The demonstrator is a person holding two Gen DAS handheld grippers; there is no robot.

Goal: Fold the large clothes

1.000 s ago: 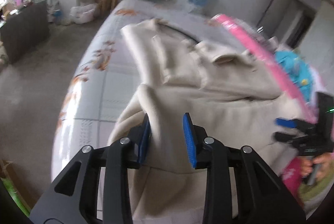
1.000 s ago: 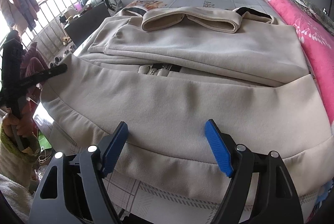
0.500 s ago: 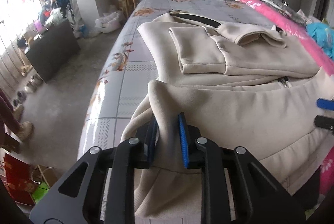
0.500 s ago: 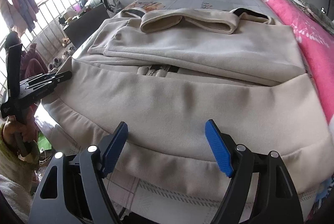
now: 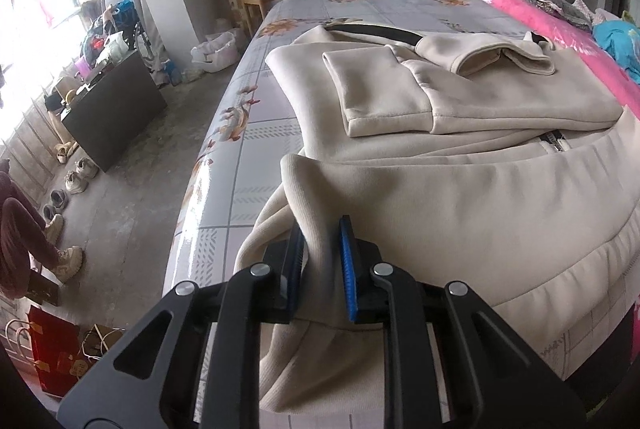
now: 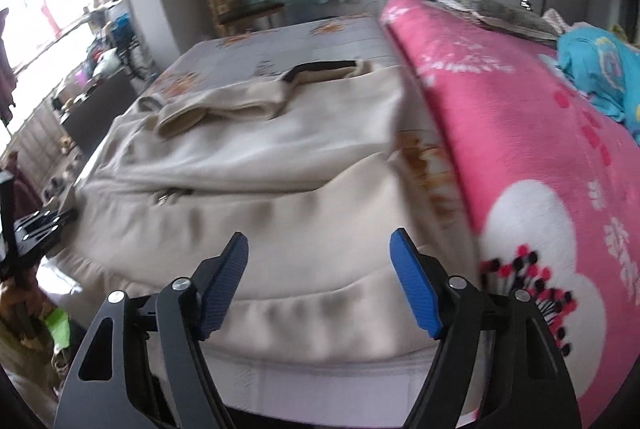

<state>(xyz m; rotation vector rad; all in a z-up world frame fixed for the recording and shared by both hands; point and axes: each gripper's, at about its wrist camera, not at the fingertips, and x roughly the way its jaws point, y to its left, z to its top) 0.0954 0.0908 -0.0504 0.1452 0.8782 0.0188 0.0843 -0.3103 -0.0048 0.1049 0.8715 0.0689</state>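
Beige jacket [image 5: 460, 197] lies partly folded on the bed [image 5: 256, 133].
Left gripper [image 5: 320, 261] pinches its near hem corner; right gripper [image 6: 320, 285], spread, closing on nothing, hovers over the hem beside the pink blanket [image 6: 520, 149].

Daylight comes in from a window [image 5: 36, 1] at the left, blown out to white in both views. The left wrist view is sharp; the right wrist view is smeared by motion blur. Fisheye bending curves the edges, and the corners go black.
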